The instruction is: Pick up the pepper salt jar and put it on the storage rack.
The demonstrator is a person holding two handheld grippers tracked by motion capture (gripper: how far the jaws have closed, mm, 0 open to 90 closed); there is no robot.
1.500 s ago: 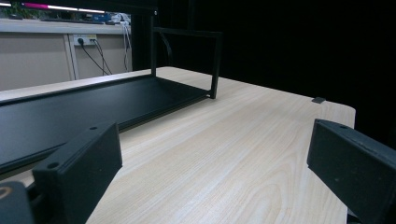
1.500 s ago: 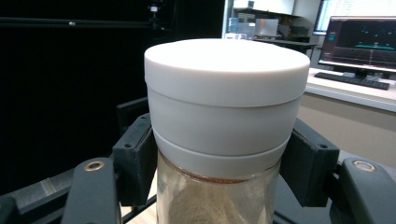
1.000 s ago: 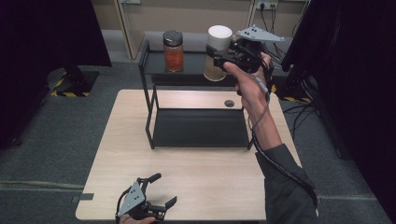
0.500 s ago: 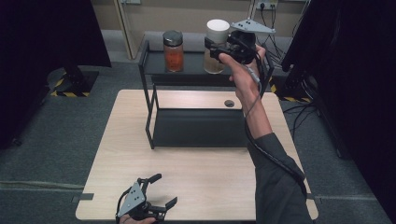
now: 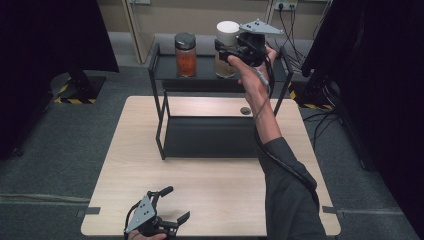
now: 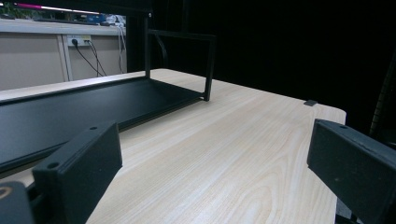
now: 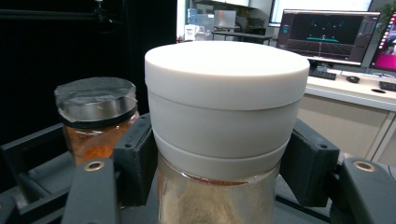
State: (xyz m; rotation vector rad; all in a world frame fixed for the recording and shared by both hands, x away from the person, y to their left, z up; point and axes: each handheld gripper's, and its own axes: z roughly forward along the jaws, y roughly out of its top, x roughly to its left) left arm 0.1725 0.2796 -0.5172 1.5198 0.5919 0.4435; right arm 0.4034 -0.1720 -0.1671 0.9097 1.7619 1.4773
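Right gripper view shows your right gripper (image 7: 217, 172) clamped on the upright white-lidded jar (image 7: 224, 116), with the orange jar (image 7: 95, 121) just beside it on the shelf (image 5: 200, 70).

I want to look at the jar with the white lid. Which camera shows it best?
The right gripper view: the white-lidded jar sits close up between the black jaws of the right gripper, clamped below its lid. The high view shows it small and far away on the shelf.
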